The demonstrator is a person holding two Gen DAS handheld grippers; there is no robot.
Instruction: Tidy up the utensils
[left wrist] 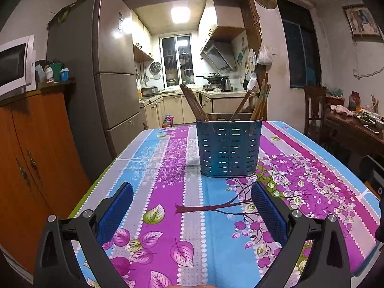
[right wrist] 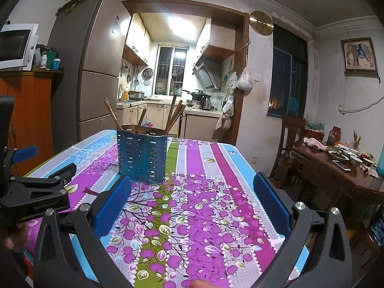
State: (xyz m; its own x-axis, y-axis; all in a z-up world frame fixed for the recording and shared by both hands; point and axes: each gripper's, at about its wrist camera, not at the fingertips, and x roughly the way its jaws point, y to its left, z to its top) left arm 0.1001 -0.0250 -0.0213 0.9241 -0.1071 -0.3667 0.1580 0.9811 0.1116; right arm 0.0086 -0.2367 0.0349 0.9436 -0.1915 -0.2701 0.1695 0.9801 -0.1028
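A: Table condition?
B: Table under a floral cloth; the blue slotted holder stands upright mid-table, wooden chopsticks leaning inside it

A: Grippers?
B: Left gripper spread wide, empty, short of the holder. Right gripper likewise wide, empty, holder ahead to its left

Lone holder on open tablecloth
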